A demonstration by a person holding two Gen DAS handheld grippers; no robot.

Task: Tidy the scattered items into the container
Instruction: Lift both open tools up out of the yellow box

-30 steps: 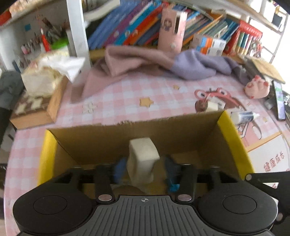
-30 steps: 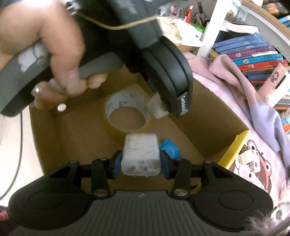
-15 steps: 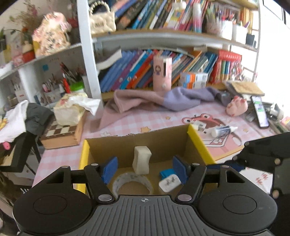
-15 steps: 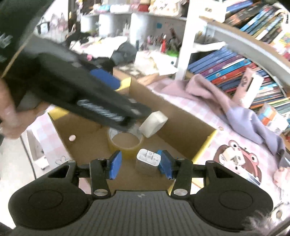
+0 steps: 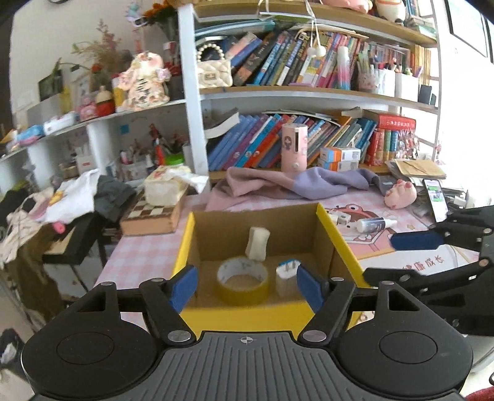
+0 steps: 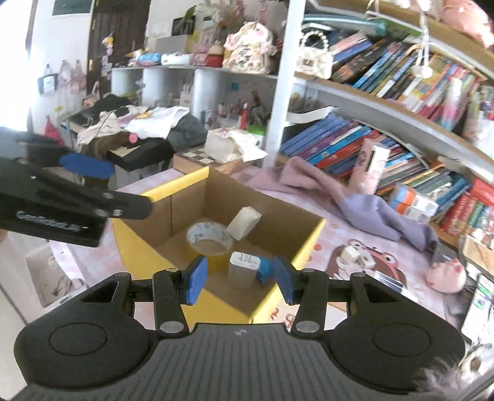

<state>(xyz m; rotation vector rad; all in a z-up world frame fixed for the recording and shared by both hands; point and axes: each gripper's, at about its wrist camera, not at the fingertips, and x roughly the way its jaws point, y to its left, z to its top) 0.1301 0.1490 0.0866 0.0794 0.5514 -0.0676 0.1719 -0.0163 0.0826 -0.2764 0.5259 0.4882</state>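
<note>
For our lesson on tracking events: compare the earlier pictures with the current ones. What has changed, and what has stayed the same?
Both tongs let go and pulled back up from the cardboard box. The left tongs, just opening, released the white block; the right tongs released the white charger. Both items now rest inside. The tape roll stayed put.

A tall white-posted bookshelf (image 5: 191, 101) with wooden boards crammed with leaning colourful books (image 5: 265, 142) stands along the far edge of the pink checked counter (image 5: 145, 250). Bright daylight floods in from a window (image 5: 466, 27) at the right. Beyond the counter's left edge, crumpled clothes (image 5: 71, 200) lie heaped before a pale wall (image 5: 34, 61).
</note>
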